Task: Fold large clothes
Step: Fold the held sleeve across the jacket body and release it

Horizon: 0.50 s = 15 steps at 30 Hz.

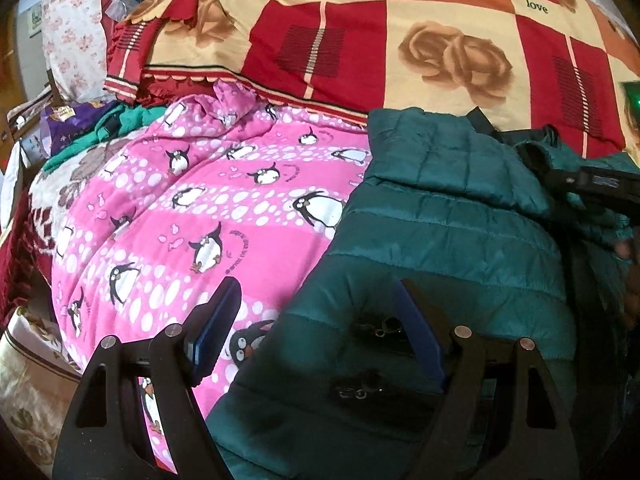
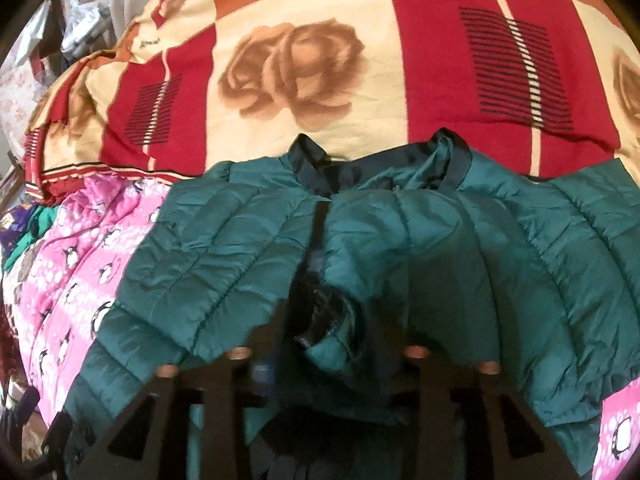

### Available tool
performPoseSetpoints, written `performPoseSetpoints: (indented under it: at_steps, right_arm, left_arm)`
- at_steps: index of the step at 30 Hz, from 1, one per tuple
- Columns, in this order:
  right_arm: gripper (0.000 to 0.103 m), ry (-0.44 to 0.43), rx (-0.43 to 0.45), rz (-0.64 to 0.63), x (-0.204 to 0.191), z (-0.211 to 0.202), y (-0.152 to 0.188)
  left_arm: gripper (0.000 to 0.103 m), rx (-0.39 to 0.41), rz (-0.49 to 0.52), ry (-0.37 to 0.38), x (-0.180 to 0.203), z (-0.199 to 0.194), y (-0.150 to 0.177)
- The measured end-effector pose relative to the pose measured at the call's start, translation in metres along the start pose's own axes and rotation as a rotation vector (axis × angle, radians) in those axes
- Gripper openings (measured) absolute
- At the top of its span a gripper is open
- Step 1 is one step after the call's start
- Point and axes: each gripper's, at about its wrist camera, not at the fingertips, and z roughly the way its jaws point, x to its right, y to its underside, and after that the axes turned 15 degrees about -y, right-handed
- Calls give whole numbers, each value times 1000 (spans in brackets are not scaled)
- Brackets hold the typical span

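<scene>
The left gripper [image 1: 316, 304] was pointed forward and a bit down over the bed, hanging right at the spot where the teal puffer jacket [image 1: 440, 232] met the pink penguin blanket [image 1: 192, 200]. Its fingers [image 1: 218, 320] were spread wide apart with nothing between them, one over the pink fleece and the other over the jacket's quilted panel, and I couldn't tell if either was actually touching the fabric. The jacket was lying spread out on the bed, mostly on top of the penguin blanket, with its collar end reaching onto the red and cream rose blanket [image 1: 400, 40] behind it. From the left wrist view you could see the right gripper [image 1: 600, 184] coming in low from the right edge, sitting on a bunched-up bit of the jacket. From its own camera the right gripper [image 2: 328, 328] was angled down at the middle of the jacket [image 2: 224, 248], just below the dark collar [image 2: 320, 160], and a dark crumpled cuff [image 2: 324, 316] with teal fabric around it was bunched up between the fingers. It was too dark and blurry there to say for sure whether they were clamped on it or just parked around it. Off to the left there was a pile of other stuff including a floral pillow [image 1: 76, 28].
</scene>
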Motion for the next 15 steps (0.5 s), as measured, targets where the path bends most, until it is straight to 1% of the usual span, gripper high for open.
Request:
performPoseSetpoints:
  at_steps: [1,4,6,8,10,12,13,15]
  right_arm:
    - [47,-21,0,6,1,-8,4]
    - [47,-42,-15,8,5,-30,23]
    - [47,-23,-25,-6,10,-47,40]
    - [46,59,-48,-13,20,-63,61]
    - [46,171,-88,1,35,-78,85]
    - [47,270,-87,32,49,-94,105]
    - [47,315,-70,57,57,-104,114]
    - [47,362,-33,112,70,-120,125]
  left_arm:
    - [79,-8,-1,3,0,2,0]
    - [79,-35,-7,11,-1,7,-1]
    - [79,-47,-8,15,0,9,-1]
    - [79,-53,-2,34,2,9,-1]
    - [79,-44,20,86,7,7,-5]
    - [79,-5,41,158,18,-2,-15]
    - [79,2,49,196,24,-5,-22]
    - [79,0,85,299,47,-13,-43]
